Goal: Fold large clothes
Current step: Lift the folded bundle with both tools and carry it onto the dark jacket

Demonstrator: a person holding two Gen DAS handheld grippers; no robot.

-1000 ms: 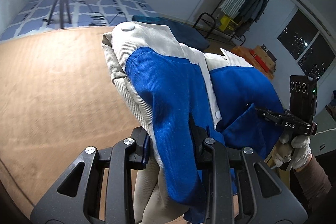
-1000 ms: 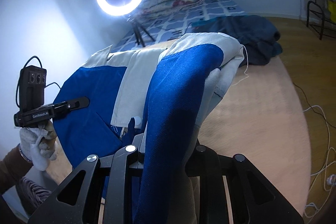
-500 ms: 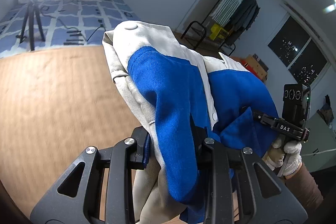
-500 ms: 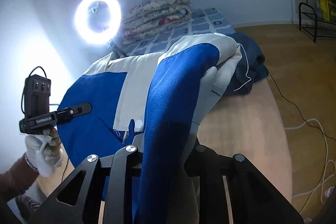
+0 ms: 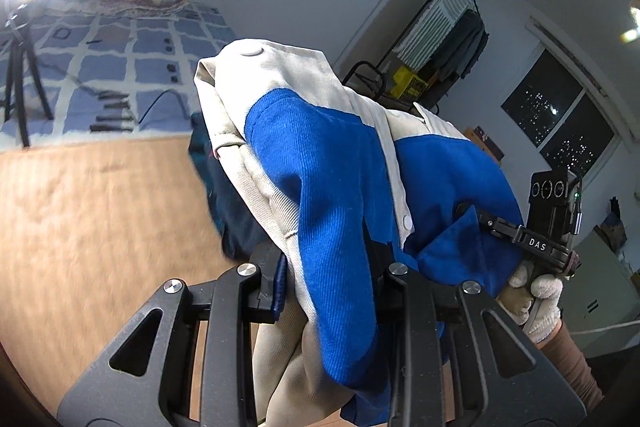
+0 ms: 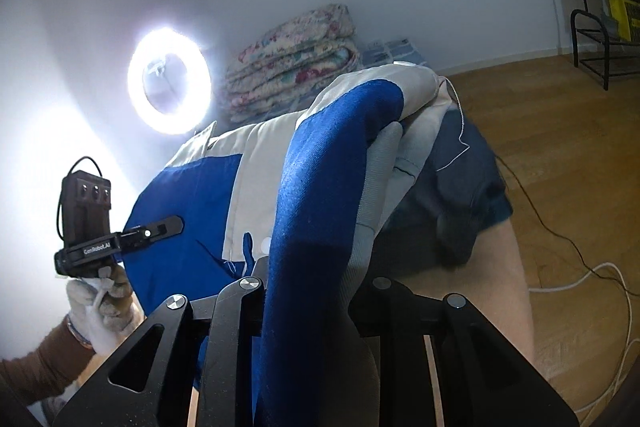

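While the tan table (image 5: 92,211) fills the left of the left wrist view, the blue-and-cream jacket (image 5: 320,163) rises off it through the centre of both frames, draped in a long fold toward each camera. Behind it, a dark navy garment (image 6: 460,195) lies on the table at centre right of the right wrist view, and folded floral quilts (image 6: 296,59) sit at upper centre beside a glowing ring light (image 6: 170,81) at upper left. At the bottom centre of its own view, the left gripper (image 5: 328,279) is pinched onto a bunched blue-and-cream fold of the jacket, cloth filling the narrow gap between its fingers. The right gripper (image 6: 316,287) is likewise clamped on a blue sleeve-like fold at the bottom centre of its view. A white snap button (image 5: 252,51) sits on the cream collar at upper centre of the left view.
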